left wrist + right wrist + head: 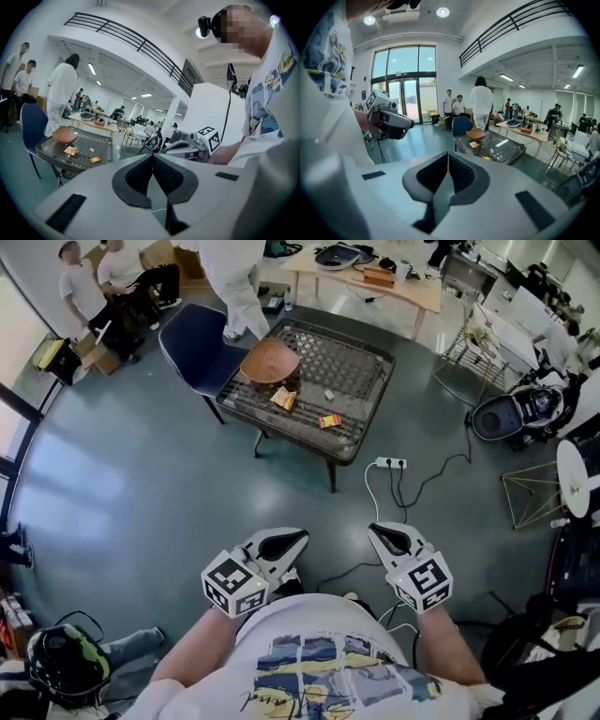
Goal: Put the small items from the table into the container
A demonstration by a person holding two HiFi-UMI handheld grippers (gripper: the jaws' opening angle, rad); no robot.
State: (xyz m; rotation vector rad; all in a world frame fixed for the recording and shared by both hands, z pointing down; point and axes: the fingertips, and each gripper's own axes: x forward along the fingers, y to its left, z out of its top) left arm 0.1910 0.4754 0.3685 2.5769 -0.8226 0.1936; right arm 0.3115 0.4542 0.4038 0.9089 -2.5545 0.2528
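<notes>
A low table with a dark mesh top (361, 367) stands well ahead of me on the floor. On it are a brown bowl (270, 360), a yellow snack packet (282, 398), a small white item (329, 395) and a red-and-yellow packet (330, 421). My left gripper (292, 542) and right gripper (380, 533) are held close to my body, far short of the table. Both have their jaws shut with nothing between them. The left gripper view shows the table (101, 140), the bowl (64, 135) and the right gripper (187, 146). The right gripper view shows the bowl (476, 134) and the left gripper (389, 123).
A blue chair (192, 343) stands at the table's left side. A person in white (234, 277) stands behind it, and others sit at the far left. A power strip (390, 463) with cables lies on the floor beyond my right gripper. A wooden table (375, 282) is at the back.
</notes>
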